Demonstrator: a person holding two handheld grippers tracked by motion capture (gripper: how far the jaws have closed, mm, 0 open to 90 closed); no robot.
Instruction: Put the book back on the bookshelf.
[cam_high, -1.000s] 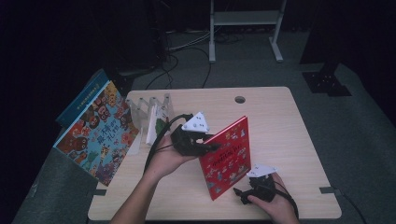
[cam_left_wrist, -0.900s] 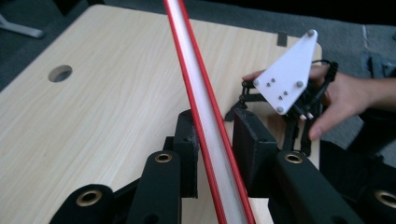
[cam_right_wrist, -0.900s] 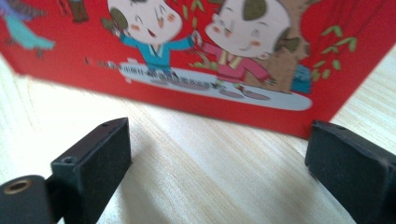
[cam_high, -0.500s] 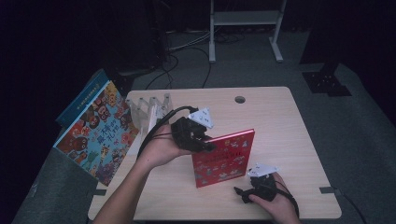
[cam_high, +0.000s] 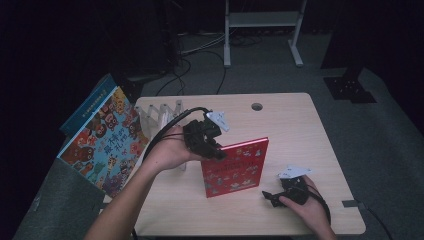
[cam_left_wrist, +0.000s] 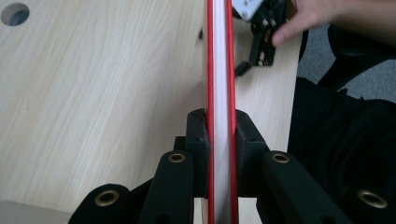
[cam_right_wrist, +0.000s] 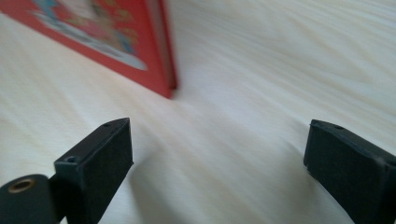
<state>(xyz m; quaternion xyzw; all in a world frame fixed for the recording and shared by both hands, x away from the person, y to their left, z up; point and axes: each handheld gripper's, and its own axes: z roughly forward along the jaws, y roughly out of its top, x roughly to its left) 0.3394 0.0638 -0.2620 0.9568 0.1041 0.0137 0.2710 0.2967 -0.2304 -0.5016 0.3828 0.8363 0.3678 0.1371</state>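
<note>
Left of the clear rack (cam_high: 159, 111), off the table (cam_high: 295, 125) edge: a colourful picture book (cam_high: 102, 145) leaning, with a blue one behind, titles too small to read. Just right of the rack and towards the person: left gripper (cam_high: 217, 152), pads clamped on the top edge of the red hardcover book (cam_high: 235, 169), jaws just now closing with the book between them and pressed flat against both covers in the left gripper view. Stands upright on edge, right of the rack, cover facing the person. Probably thin, stiff and light; glossy boards likely slippery, so best taken well down over the covers near the spine, not by a corner, lest it swing. Farther right of the rack: right gripper (cam_high: 270, 196), jaws spread wide, nothing between them, near the book's lower corner. Hard to tell whether the bottom edge rests on the table or hangs just above it. Part of the rack hidden behind the left hand. Right gripper view blurred, cover print unreadable.
</note>
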